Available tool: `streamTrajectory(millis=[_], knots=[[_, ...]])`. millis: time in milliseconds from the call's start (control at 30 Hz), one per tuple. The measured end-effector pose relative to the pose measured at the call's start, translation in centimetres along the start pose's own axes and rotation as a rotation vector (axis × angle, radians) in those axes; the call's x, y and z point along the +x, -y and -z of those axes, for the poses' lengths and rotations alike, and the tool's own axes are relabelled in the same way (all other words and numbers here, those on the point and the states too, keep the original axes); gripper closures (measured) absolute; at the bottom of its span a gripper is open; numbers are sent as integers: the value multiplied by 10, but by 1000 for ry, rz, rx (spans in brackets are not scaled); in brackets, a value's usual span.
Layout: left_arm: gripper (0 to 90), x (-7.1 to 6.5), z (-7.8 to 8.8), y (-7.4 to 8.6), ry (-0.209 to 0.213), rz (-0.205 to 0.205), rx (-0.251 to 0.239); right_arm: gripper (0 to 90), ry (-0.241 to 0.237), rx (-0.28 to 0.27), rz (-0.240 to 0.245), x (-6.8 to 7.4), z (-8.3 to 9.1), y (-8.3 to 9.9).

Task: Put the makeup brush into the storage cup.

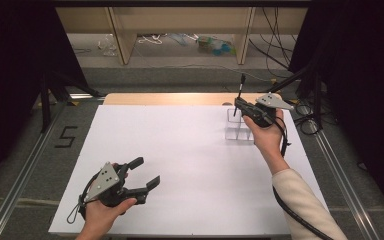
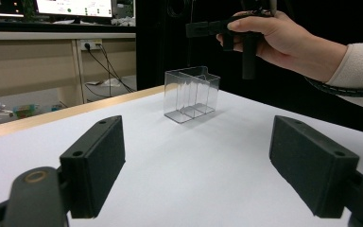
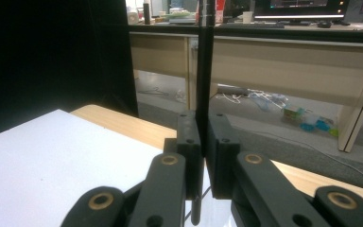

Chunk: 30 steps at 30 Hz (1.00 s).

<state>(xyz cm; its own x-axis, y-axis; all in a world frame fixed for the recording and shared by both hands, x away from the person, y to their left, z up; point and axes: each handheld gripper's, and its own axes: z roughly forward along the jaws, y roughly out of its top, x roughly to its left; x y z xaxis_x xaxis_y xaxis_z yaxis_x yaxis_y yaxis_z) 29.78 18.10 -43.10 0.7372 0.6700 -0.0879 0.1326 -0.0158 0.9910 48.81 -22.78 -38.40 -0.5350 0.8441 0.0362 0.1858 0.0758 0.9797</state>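
Near the counter's point(image 1: 180, 150) front edge the left gripper point(image 1: 142, 175) rests, jaws wide and holding nothing, bare white surface all around. Farther off, the right gripper point(image 1: 237, 106) clamps an upright black pen point(image 1: 241, 86) above the clear divided holder point(image 1: 239, 127) near the far right edge. On the floor at left, a "5" point(image 1: 66, 136) is marked.

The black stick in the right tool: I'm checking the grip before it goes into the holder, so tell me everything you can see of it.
The black stick is thin, straight and dark, like a pen or rod; its material is unclear. It stands about upright, pinched between the closed jaws of the right tool, sticking out above and just below them. It hangs over the far right of the white table, above the clear plastic holder, apart from it.
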Motion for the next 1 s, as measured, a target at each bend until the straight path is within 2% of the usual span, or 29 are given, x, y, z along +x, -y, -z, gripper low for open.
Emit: streamTrajectory(millis=[1000], knots=[[193,0,0,0,0,-1,1,858,20,-3,-9,-8,-8,1]])
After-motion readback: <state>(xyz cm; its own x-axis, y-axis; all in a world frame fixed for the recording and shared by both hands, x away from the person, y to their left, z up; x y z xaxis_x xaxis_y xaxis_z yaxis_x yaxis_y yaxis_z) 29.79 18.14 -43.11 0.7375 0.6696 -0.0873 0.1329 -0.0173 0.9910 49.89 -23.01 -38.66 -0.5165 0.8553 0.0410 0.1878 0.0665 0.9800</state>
